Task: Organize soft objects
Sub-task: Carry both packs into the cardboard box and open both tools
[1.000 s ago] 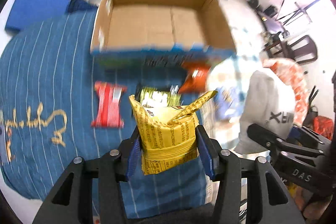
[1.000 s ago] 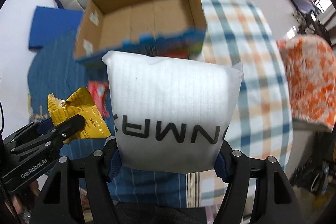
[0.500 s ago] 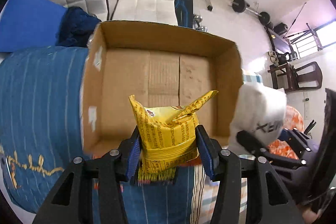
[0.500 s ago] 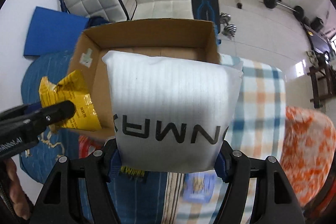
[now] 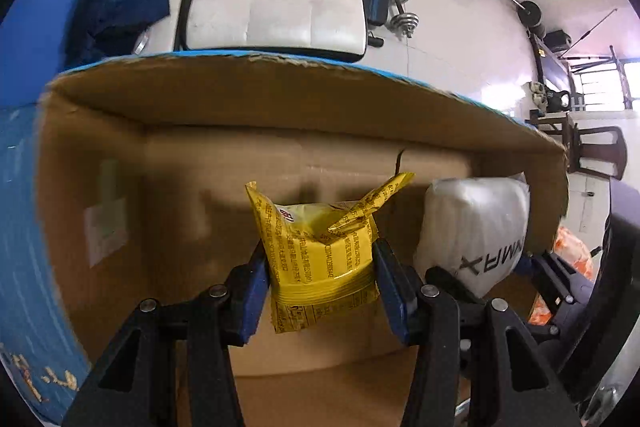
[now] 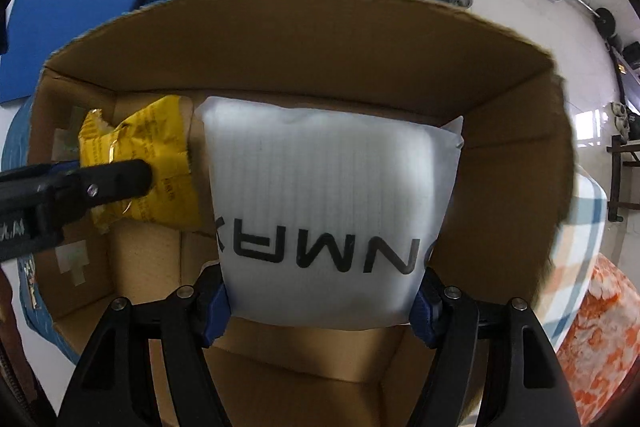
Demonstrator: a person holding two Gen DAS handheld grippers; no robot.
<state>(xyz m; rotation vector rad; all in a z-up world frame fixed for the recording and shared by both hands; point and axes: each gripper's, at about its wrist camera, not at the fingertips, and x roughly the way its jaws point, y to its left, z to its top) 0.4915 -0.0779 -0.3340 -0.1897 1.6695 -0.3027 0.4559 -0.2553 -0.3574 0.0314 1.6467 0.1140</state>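
Cardboard box (image 6: 340,39) fills both views, open top. Inside it, right side: white pillow pack (image 6: 332,223), clamped at its sides by right gripper (image 6: 320,311), jaws half-wide. Just left: yellow snack packet (image 5: 320,247), pinched by left gripper (image 5: 322,291), jaws narrow.

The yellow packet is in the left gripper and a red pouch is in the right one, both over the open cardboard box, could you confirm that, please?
Not quite: the right gripper holds a white pouch with black lettering, not a red one, as the right wrist view shows. The yellow packet is indeed in the left gripper, and both are over the open cardboard box.
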